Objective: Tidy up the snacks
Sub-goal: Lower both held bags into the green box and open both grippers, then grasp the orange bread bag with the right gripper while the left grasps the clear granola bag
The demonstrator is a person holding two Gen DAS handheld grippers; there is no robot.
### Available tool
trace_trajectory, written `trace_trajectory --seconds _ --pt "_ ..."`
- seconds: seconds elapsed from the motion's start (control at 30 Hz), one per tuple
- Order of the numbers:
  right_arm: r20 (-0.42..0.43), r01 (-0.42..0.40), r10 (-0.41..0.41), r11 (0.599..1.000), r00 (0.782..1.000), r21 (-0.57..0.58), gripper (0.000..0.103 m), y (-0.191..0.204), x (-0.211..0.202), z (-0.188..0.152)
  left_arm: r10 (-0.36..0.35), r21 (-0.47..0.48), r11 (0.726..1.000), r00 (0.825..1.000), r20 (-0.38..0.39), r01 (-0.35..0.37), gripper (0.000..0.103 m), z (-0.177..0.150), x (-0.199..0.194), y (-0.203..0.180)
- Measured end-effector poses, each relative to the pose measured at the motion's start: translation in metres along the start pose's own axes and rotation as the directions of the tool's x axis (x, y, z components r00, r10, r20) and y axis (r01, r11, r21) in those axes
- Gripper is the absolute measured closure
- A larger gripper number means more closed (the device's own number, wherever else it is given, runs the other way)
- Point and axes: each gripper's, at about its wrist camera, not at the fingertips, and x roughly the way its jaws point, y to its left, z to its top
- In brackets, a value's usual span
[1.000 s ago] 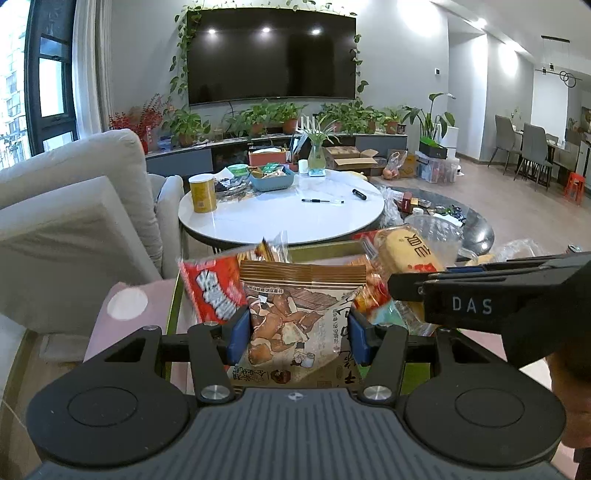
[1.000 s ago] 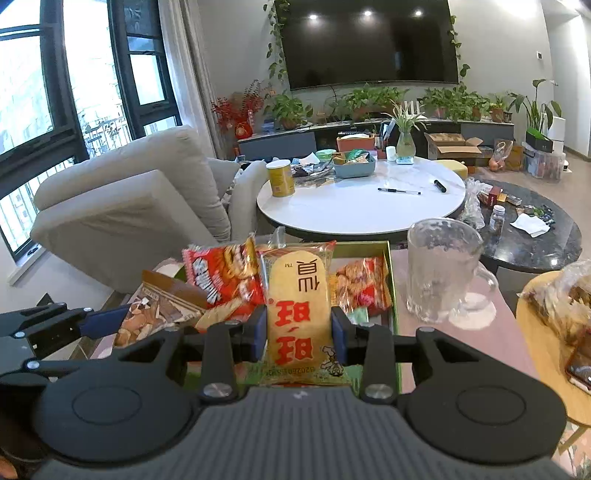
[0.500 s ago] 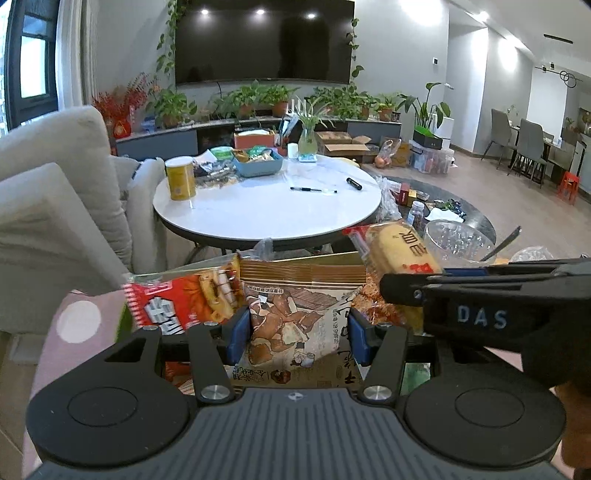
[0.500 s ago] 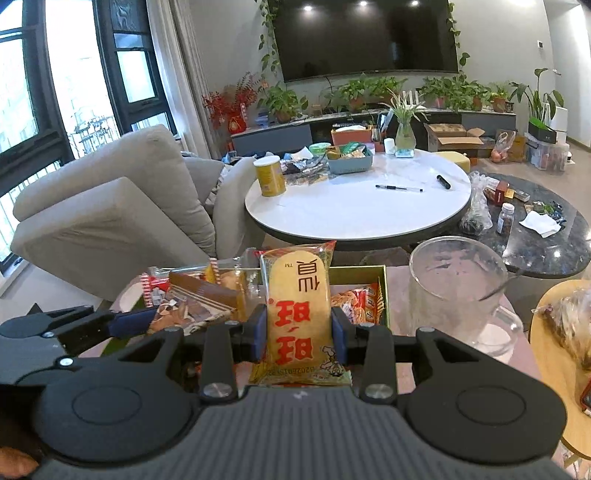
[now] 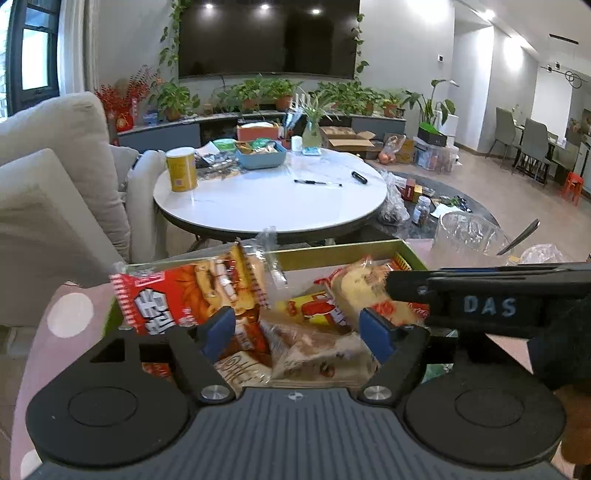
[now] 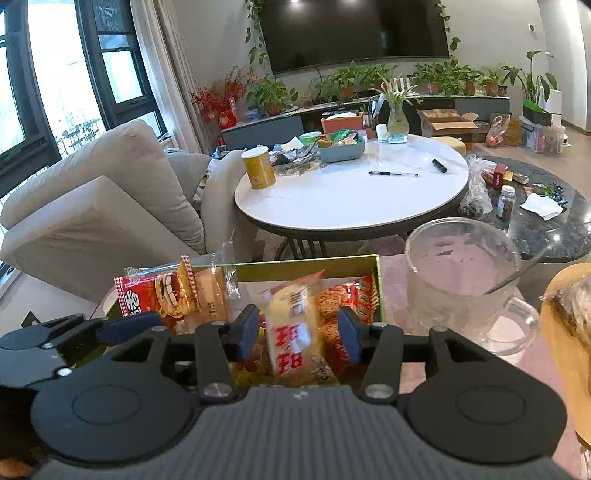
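Both packs lie in tray (image 6: 306, 261), near side: brown pack (image 5: 314, 347) between left gripper (image 5: 297, 332) jaws, yellow pack (image 6: 295, 332) between right gripper (image 6: 297, 332) jaws. Both sets apart, nothing clamped. Looks mostly done; tidying maybe left.

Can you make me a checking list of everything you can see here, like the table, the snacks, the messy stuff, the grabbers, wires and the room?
Surface: pink table, white dots.
Job's things: green box holding snack packs; red cracker pack leaning at its left; yellow pack; brown pack.
Clutter: glass mug with spoon, beside the box.
Grippers: left gripper open over brown pack; right gripper open around yellow pack.
Cables: nothing seen.
Surroundings: white round table, sofa, TV, plants.
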Motion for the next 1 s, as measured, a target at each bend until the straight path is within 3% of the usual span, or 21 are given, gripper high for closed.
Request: trace_trajectory --seconds 0.27,0.5,0.73,1.0 --pt "0.014 0.023 -0.023 1.000 1.000 0.000 0.041 -0.002 -0.032 -0.009 0.044 -0.002 0.999 0.998 0.049 -0.044 0.023 -0.013 -0.045 0.007" --pt "0.002 0.023 -0.023 0.999 1.000 -0.027 0.041 0.008 -0.058 -0.031 0.046 -0.007 0.999 0.998 0.042 -0.046 0.020 -0.039 -0.085 0.010" --pt "-0.046 0.027 -0.029 0.999 0.999 -0.028 0.041 0.010 -0.076 -0.060 0.025 0.017 1.000 0.999 -0.028 -0.025 0.019 -0.077 -0.110 -0.001" --pt "-0.126 0.108 -0.107 0.994 0.986 0.000 0.041 0.004 -0.074 -0.094 0.093 0.022 0.996 0.982 -0.163 -0.090 0.019 -0.117 -0.105 -0.014"
